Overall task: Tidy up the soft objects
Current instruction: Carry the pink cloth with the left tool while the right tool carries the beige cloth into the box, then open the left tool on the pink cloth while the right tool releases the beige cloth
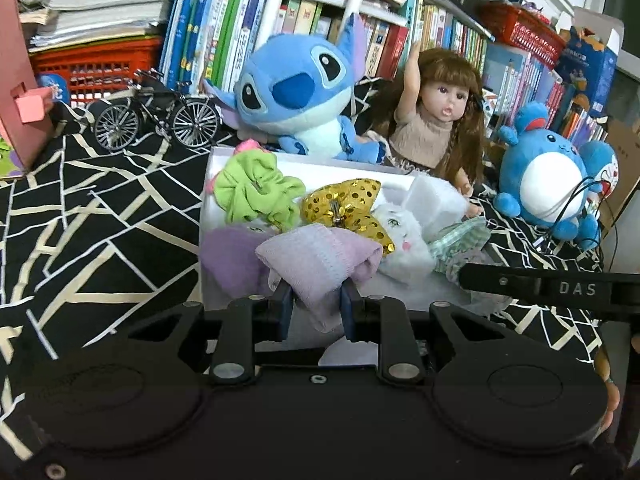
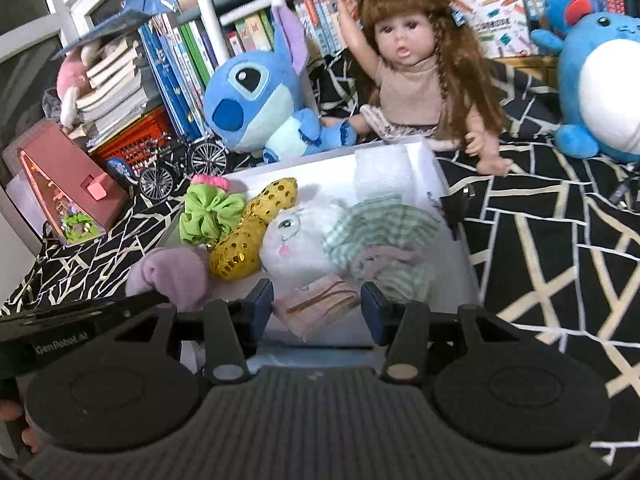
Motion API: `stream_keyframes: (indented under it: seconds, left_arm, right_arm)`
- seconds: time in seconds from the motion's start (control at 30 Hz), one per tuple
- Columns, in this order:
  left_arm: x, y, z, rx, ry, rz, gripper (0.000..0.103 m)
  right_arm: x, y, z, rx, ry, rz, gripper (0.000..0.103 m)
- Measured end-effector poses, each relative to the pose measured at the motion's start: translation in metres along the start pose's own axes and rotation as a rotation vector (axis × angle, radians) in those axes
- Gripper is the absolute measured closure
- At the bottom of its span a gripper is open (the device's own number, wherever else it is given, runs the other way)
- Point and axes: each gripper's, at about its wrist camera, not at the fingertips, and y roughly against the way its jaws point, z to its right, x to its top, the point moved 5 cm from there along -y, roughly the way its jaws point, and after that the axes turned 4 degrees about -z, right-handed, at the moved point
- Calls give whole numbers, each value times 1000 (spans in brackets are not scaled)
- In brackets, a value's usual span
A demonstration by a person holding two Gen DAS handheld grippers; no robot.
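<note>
A black cloth with pale lines covers the worktop; bookshelves behind; left hand-held gripper pinches a lilac sock; right hand-held gripper pinches a pink pouch.

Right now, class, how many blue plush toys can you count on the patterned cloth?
2. The big-eared blue plush sits behind the white box, beside the doll; the round blue plush sits at the far right. Others may be hidden.
</note>
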Motion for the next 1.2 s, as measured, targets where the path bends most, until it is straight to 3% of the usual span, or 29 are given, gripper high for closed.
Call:
stream_keyframes:
  seconds: [0.4, 0.77, 1.2]
  left_arm:
    - [9, -37, 0, 49, 3, -11, 80]
    - [20, -58, -5, 97, 28, -2, 80]
    - [17, -68, 1, 135, -10, -9, 77]
  right_arm:
    - [5, -39, 1, -16, -29, -36, 50]
    - [13, -55, 0, -34, -40, -18, 49]
    - [12, -65, -3, -51, -28, -23, 47]
